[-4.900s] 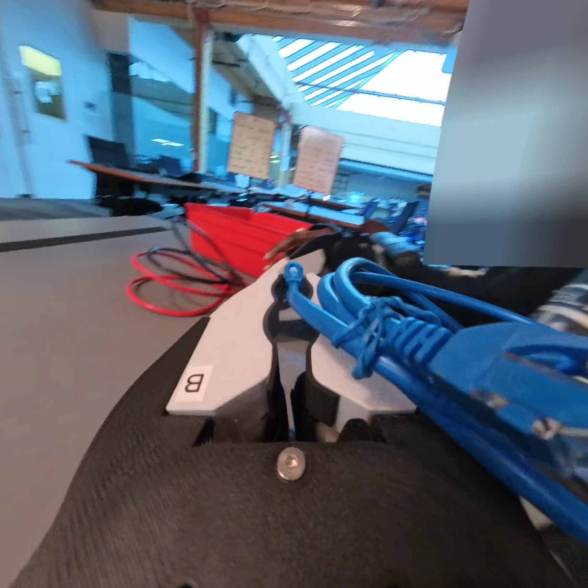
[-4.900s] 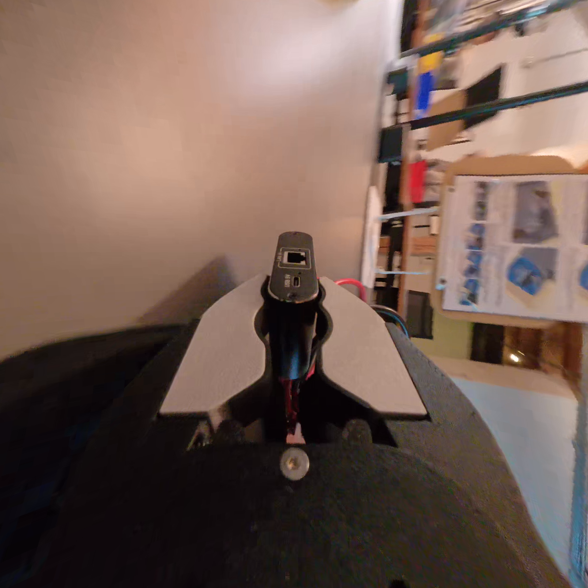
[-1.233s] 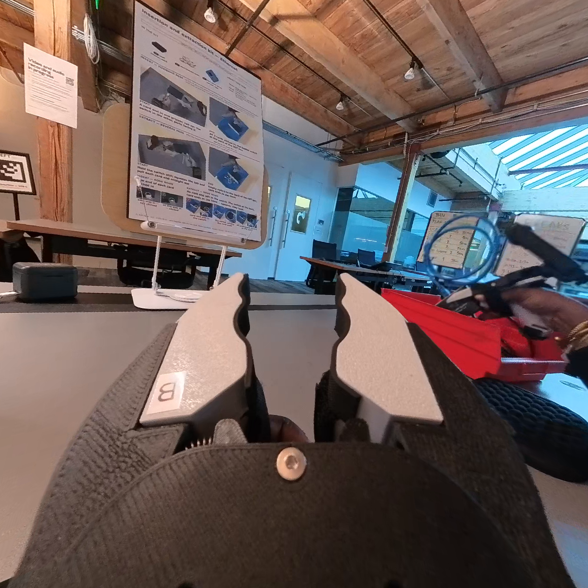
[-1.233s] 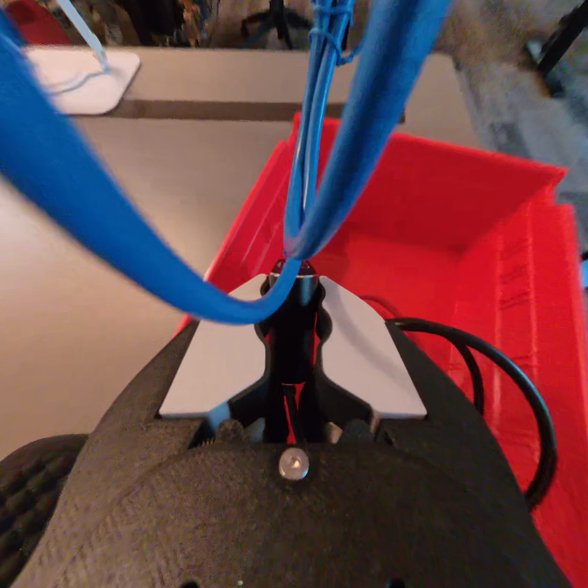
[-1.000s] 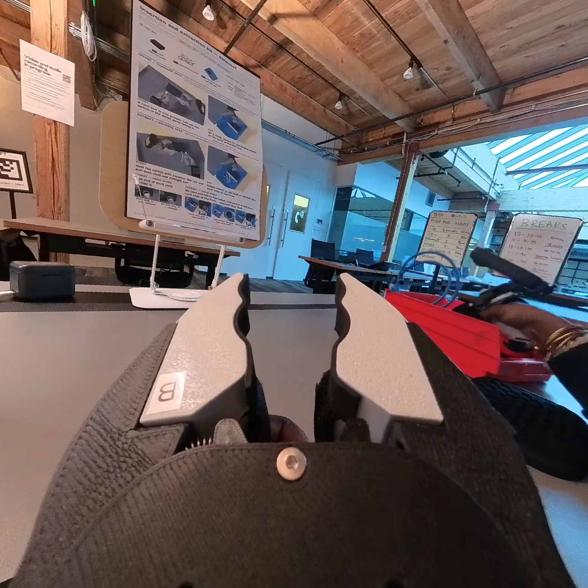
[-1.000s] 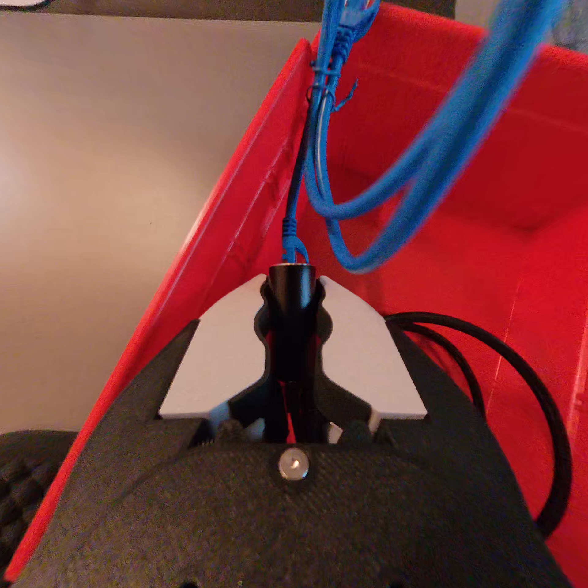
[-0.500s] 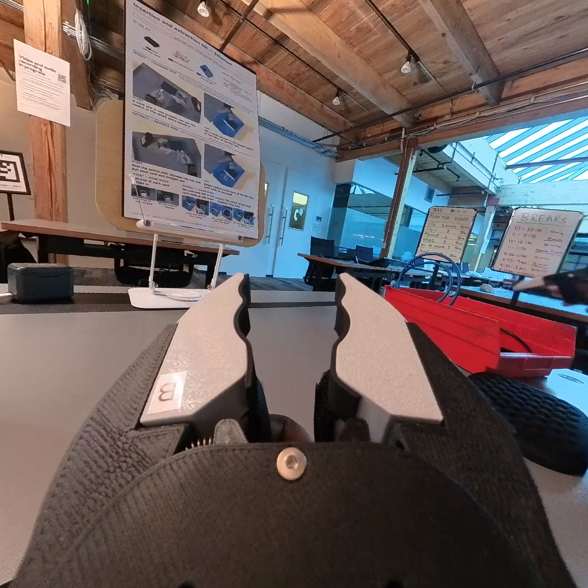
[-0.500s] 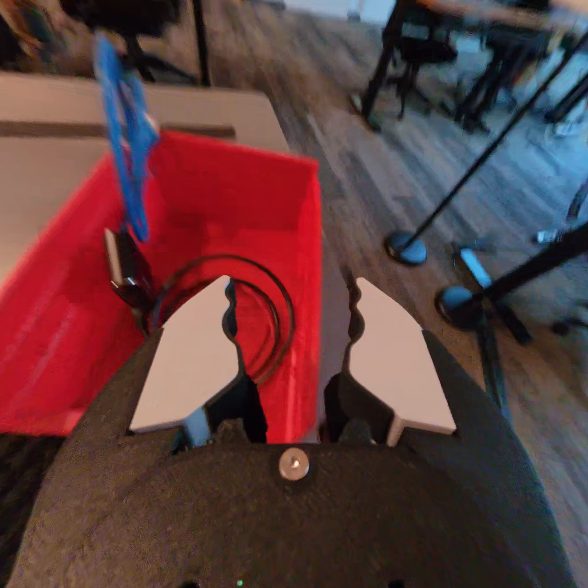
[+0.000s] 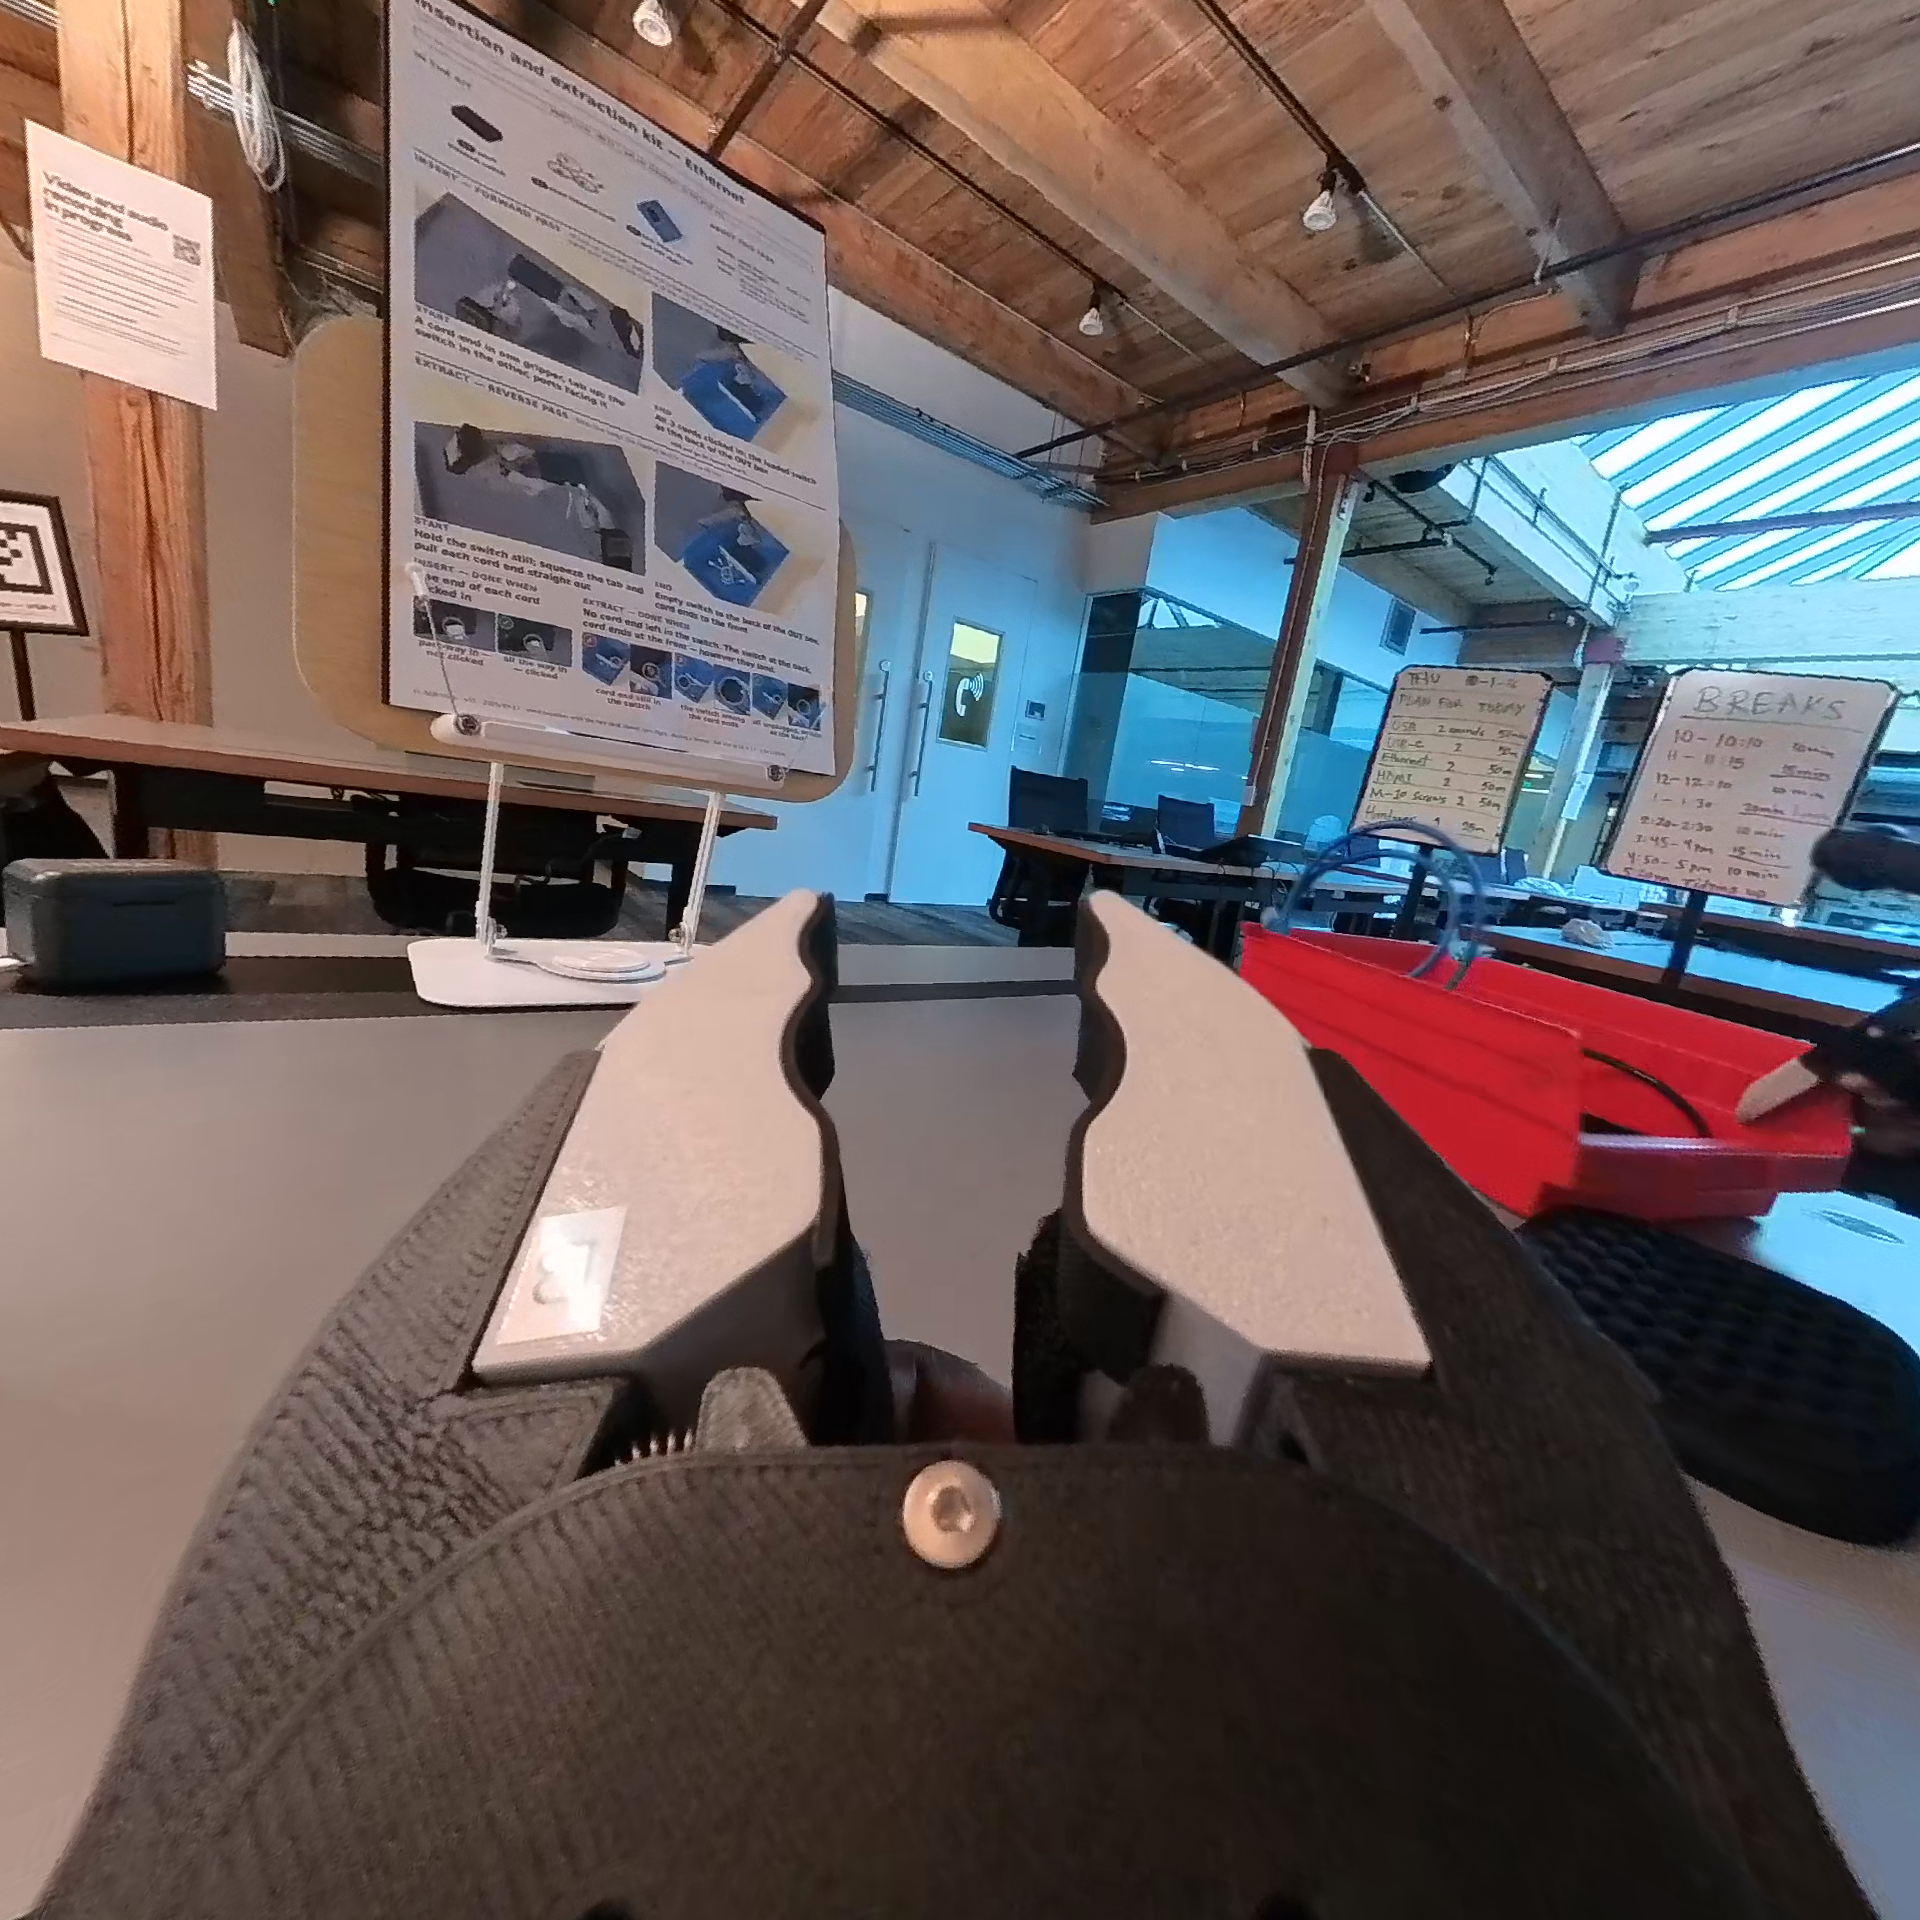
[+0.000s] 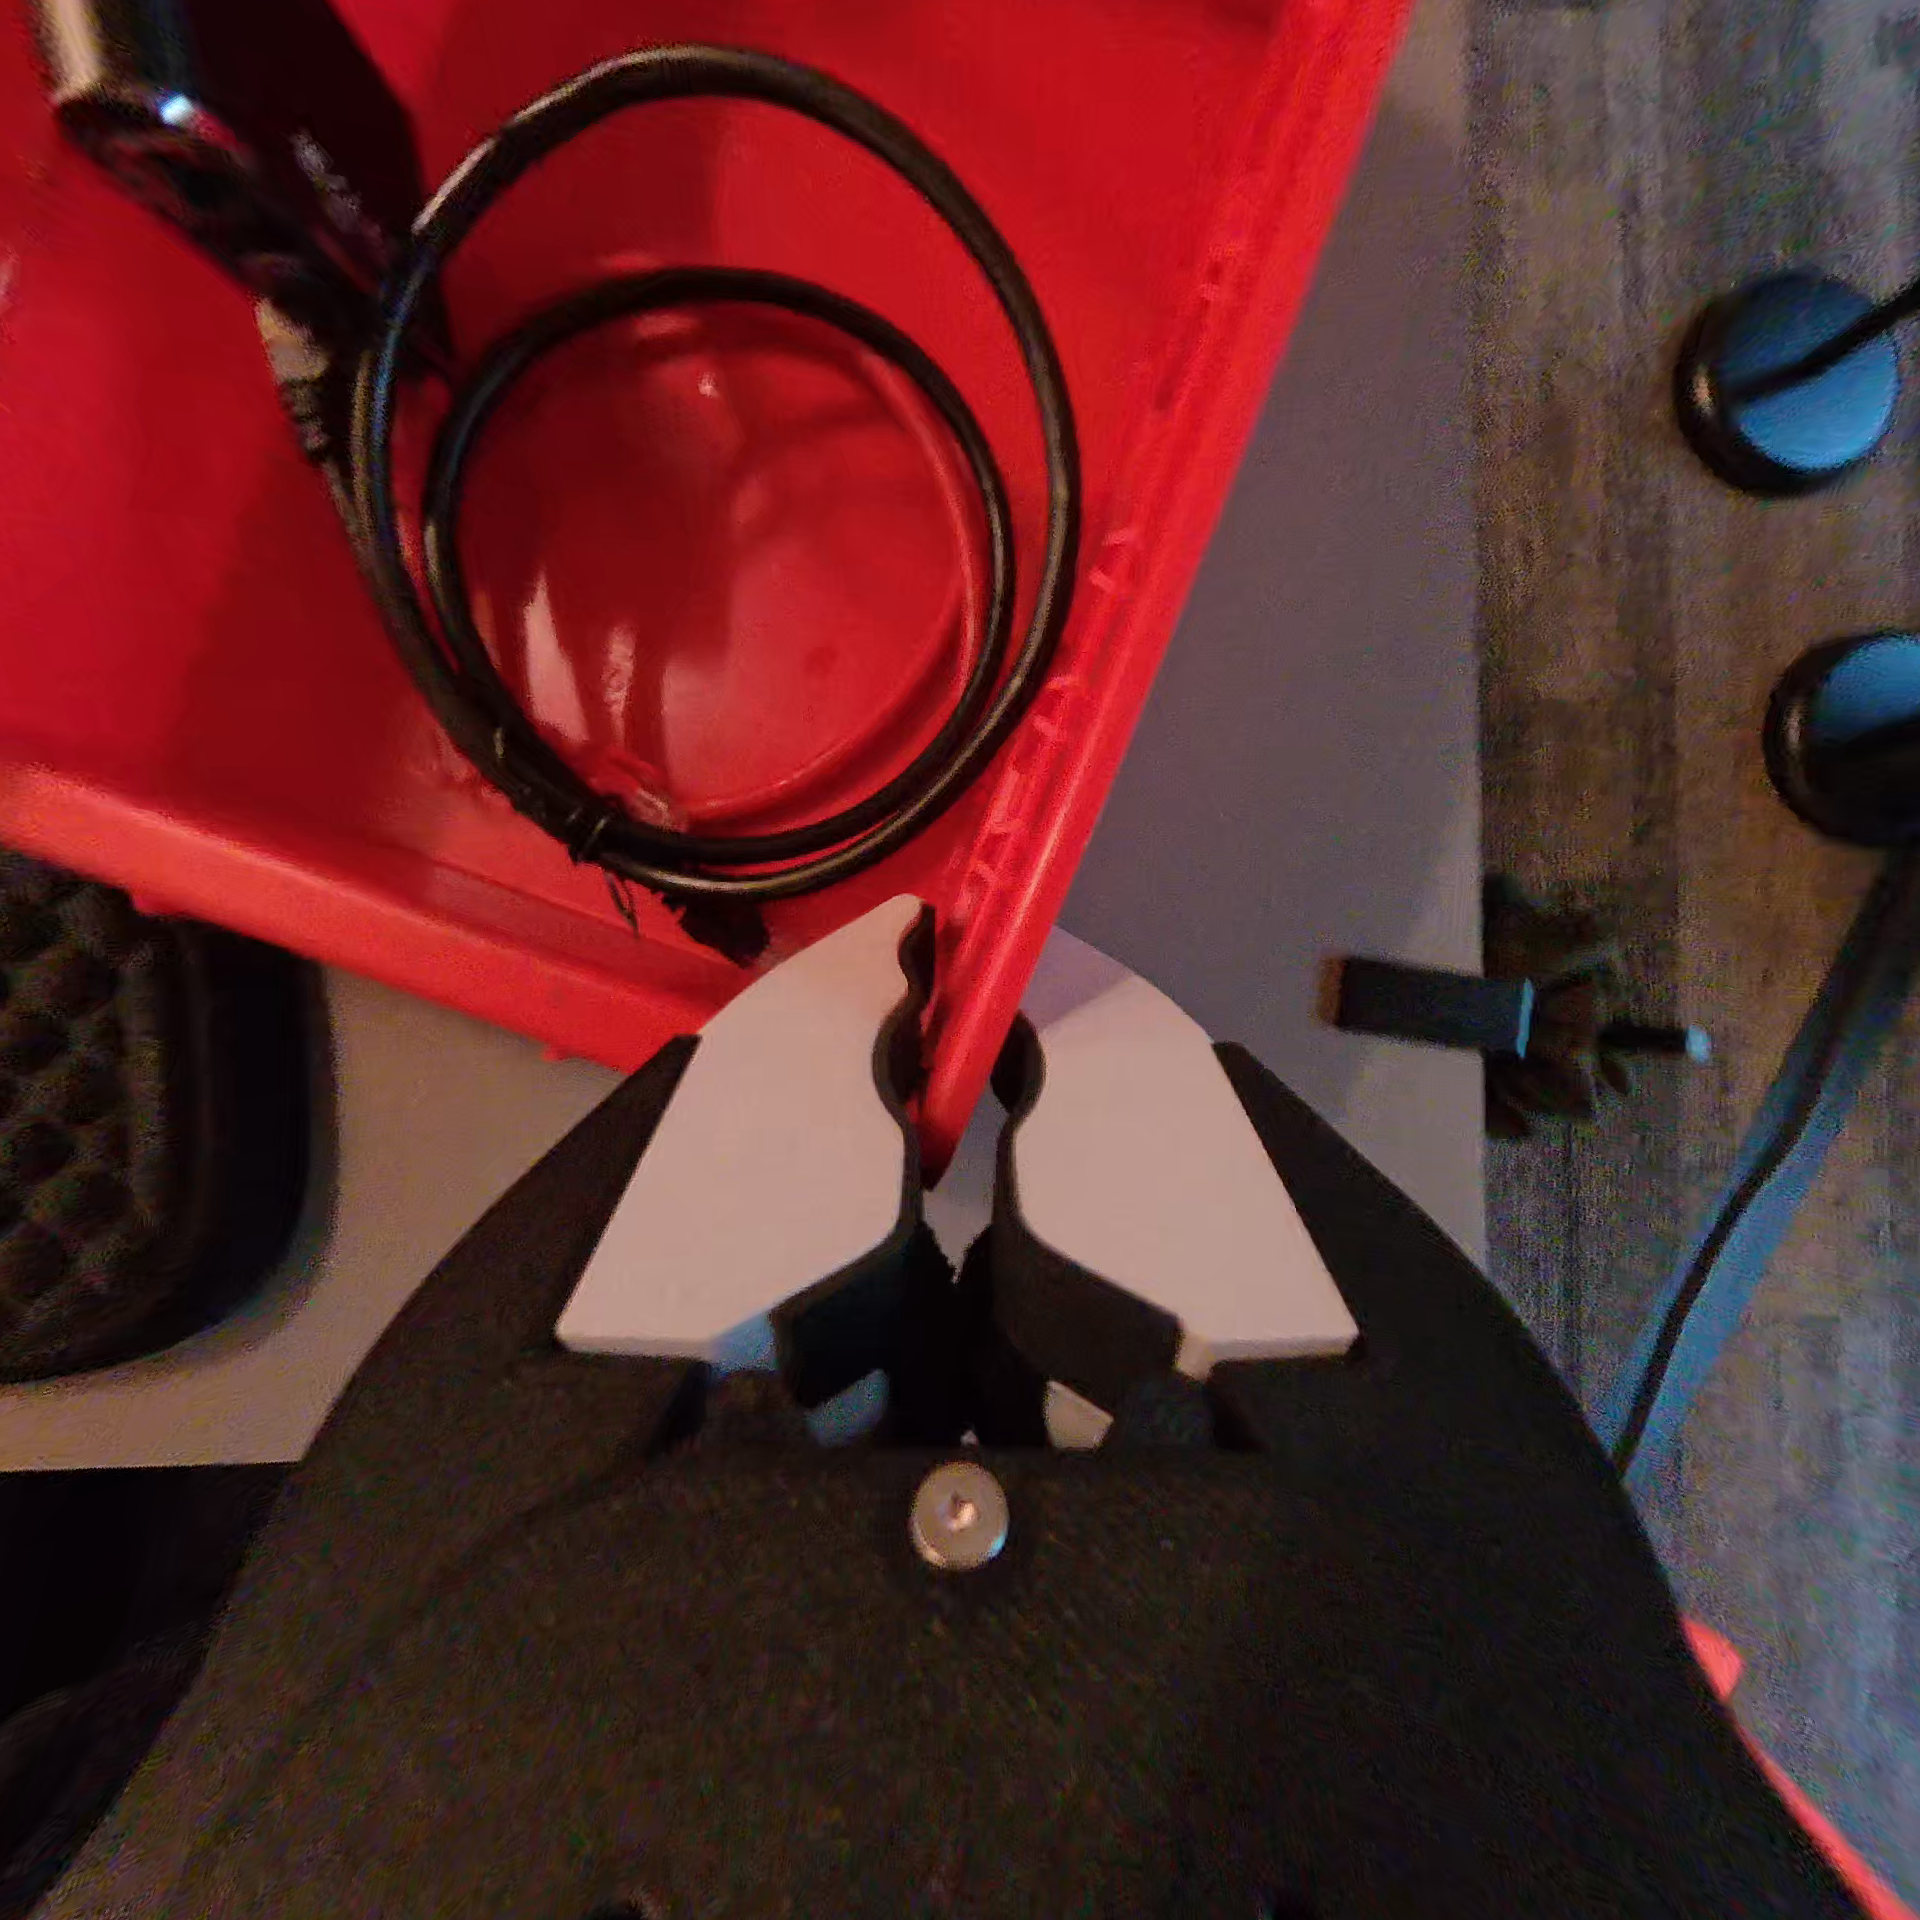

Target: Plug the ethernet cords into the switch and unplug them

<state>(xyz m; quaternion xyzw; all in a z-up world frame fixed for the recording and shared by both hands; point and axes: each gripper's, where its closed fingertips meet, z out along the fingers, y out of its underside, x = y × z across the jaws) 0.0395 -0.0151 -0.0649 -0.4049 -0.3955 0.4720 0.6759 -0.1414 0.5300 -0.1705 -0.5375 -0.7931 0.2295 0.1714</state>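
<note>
Right wrist view: the right gripper (image 10: 971, 1023) is clamped on the corner wall of the red bin (image 10: 1174, 436), one finger inside, the other outside. Just beyond, a coiled black cable (image 10: 717, 488) lies on the bin floor; a dark device at the upper left, probably the switch (image 10: 197, 156), is too blurred to confirm.

Left wrist view: the left gripper (image 9: 951, 1023) is released and empty, held low over the grey table (image 9: 260, 1195). Farther right, a blue ethernet cord (image 9: 1361, 873) loops above the bin rim. An instruction board (image 9: 613, 416) stands at the back.

Risks: the bin sits near the table edge, so a pull on its wall could tip it or drag it off. The blue loop overhanging the rim could snag or spill out.
</note>
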